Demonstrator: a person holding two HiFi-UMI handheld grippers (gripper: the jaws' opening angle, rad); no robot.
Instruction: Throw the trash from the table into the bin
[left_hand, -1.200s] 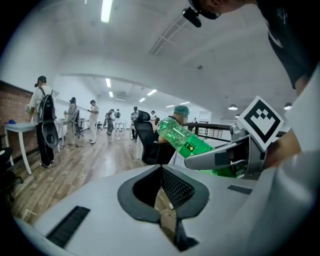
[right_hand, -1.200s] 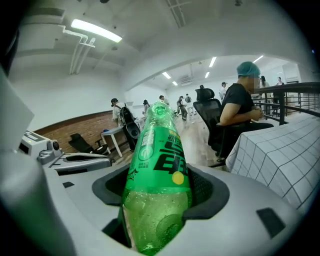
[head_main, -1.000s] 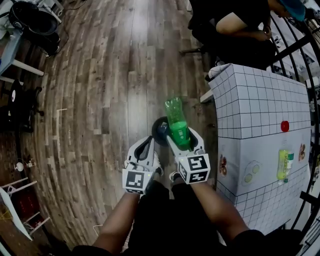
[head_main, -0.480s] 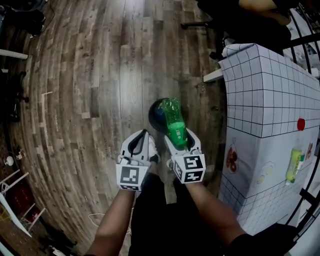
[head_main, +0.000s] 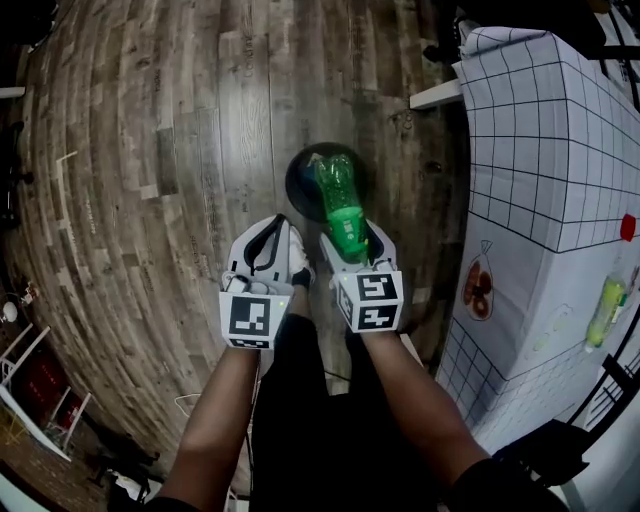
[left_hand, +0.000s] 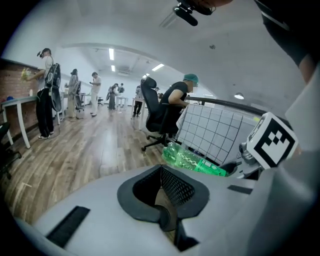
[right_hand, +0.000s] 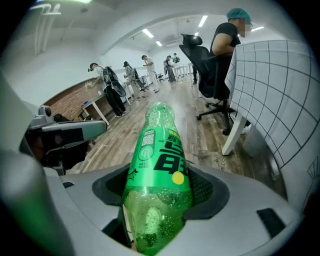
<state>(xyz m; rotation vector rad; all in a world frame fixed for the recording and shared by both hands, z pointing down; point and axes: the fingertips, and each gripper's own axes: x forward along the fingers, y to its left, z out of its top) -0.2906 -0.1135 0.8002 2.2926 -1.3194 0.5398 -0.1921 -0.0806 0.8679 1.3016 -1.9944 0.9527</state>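
Since a second ago, both claws have sunk toward the floor (head_main: 150, 150), and the bin (head_main: 300, 182) now sits further up the head view, showing round the bottle's far end instead of hiding behind it.

Left side: the left claw (head_main: 275, 228) has its jaws together with nothing between them. It hangs just beside the right one, level with it, and has no part in the carry.

Middle: the right claw (head_main: 346, 242) is clamped on the green bottle (head_main: 338, 205). Its own view shows the jaws pressing on either side of the label. The grip sits toward the narrower end, so most of the bottle sticks out ahead.

- The bottle's long axis runs straight out along the jaws, forward and downward.
- In the head view its free end overlaps the bin's dark mouth.
- We cannot tell how high above the rim it is.
- The bin lies dead ahead of the right claw, along the bottle's own line.

We judge the drop close. If released, the bottle should slide in end-first, provided the tip really is over the opening.

Right side: the tabletop (head_main: 540, 150) under its gridded cloth still carries a second, yellowish bottle (head_main: 606, 310) near its far edge, well apart from both claws.
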